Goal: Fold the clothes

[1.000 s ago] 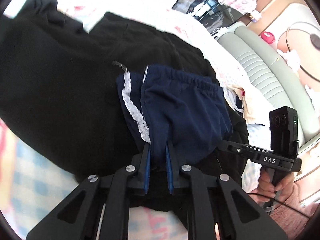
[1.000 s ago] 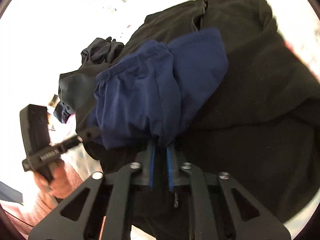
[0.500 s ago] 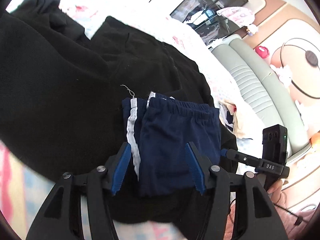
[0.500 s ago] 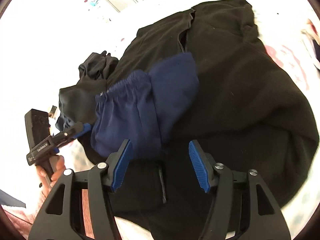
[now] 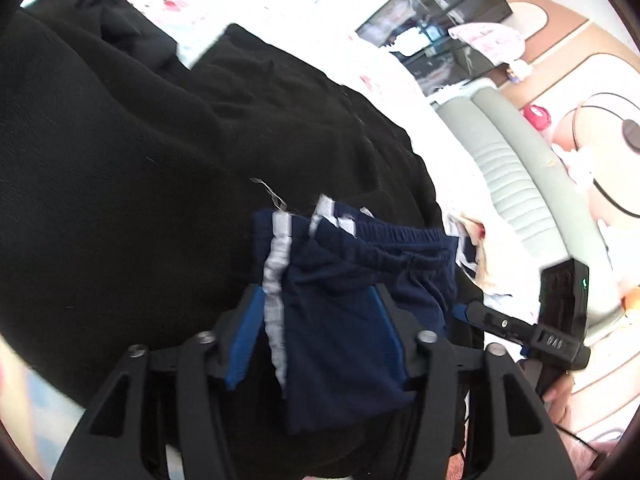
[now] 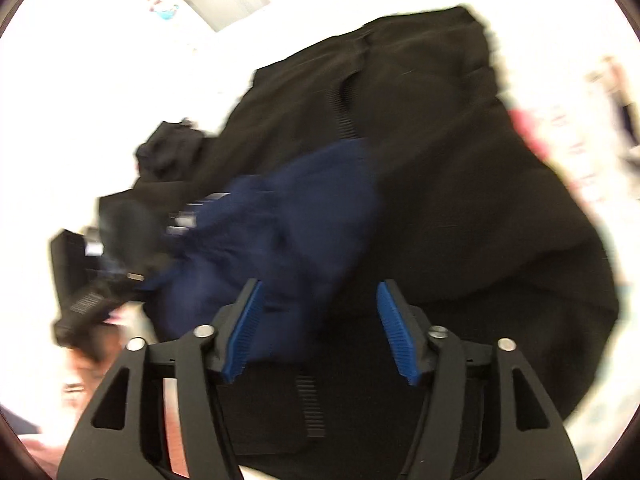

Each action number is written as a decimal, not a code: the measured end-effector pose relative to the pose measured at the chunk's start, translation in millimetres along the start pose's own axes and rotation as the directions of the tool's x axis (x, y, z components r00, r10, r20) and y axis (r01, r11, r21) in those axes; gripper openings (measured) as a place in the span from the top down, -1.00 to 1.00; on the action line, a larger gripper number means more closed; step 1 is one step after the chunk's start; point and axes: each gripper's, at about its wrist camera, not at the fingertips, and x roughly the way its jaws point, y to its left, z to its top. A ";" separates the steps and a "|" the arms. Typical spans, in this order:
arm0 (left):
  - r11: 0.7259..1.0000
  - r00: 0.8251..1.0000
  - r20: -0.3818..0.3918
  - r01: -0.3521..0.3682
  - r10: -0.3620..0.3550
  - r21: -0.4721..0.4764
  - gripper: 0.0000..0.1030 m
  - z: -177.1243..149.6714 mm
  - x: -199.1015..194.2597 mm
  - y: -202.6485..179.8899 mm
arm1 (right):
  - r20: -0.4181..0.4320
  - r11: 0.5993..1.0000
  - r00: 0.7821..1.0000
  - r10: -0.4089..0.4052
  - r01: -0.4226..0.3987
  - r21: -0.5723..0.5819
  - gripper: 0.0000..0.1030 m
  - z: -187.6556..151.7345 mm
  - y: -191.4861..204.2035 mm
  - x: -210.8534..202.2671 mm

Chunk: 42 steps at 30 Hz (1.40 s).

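Observation:
Folded navy shorts (image 5: pixel 352 320) with a white side stripe lie on a big black garment (image 5: pixel 120 180) that is spread over the bed. My left gripper (image 5: pixel 315 291) is open, its blue pads on either side of the shorts' near edge, and the cloth lies slack between them. In the right wrist view, which is blurred, the shorts (image 6: pixel 288 216) lie on the black garment (image 6: pixel 460 200). My right gripper (image 6: pixel 319 284) has its jaws opening. Its left pad is over the shorts' edge and its right pad over black cloth. Neither gripper holds anything.
White floral bedding (image 5: pixel 320 12) surrounds the black garment. A grey-green padded sofa back (image 5: pixel 512 168) and a dark screen (image 5: pixel 432 32) stand at the right. Cream cloth (image 5: pixel 480 248) lies beside the shorts. A hand (image 5: pixel 560 396) holds the other gripper's handle at the lower right.
Both grippers were shut on the navy shorts' near edge. Both have let go and opened wide. The shorts have dropped flat onto the black garment.

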 end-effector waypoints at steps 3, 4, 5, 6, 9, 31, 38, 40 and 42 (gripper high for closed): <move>0.998 0.998 -0.024 -0.056 0.057 0.040 -0.09 -2.0 17.1 -9.9 | -0.057 1.000 0.998 0.021 -0.021 -0.007 -0.38 9.6 6.2 27.0; 0.996 0.997 -0.030 -0.069 0.071 0.054 -0.04 -2.3 20.2 -14.0 | -0.071 1.000 0.997 0.010 -0.010 -0.001 -0.38 11.7 7.4 33.8; 0.995 0.997 -0.026 -0.072 0.074 0.066 0.30 -1.9 19.1 -19.2 | -0.065 1.000 0.998 0.003 -0.004 -0.003 -0.19 13.2 10.8 33.8; 0.995 0.997 -0.015 -0.070 0.071 0.078 0.44 -1.2 16.5 -24.9 | -0.048 1.000 0.999 0.005 -0.006 -0.025 0.02 14.1 17.5 30.0; 0.991 0.998 0.023 -0.058 0.056 0.119 0.66 0.0 5.5 -45.6 | 0.006 0.994 1.000 -0.013 0.014 -0.111 0.64 13.9 39.6 8.3; 0.864 0.948 -0.107 0.318 -0.301 0.390 0.74 54.5 164.8 -439.6 | 0.363 0.974 0.904 -0.223 0.192 0.120 0.81 67.9 -158.6 -284.5; 0.901 0.968 -0.098 0.250 -0.230 0.355 0.70 94.9 262.1 -500.2 | 0.437 0.941 0.834 -0.337 0.279 0.193 0.78 109.9 -239.7 -346.5; 0.931 0.969 -0.172 0.223 -0.178 0.289 0.63 91.1 296.9 -481.5 | 0.367 0.919 0.848 -0.382 0.305 0.250 0.75 112.5 -276.2 -330.1; 0.944 0.939 -0.285 0.256 -0.192 0.207 0.55 81.9 318.8 -465.4 | 0.261 0.899 0.880 -0.396 0.315 0.304 0.69 104.6 -307.0 -307.8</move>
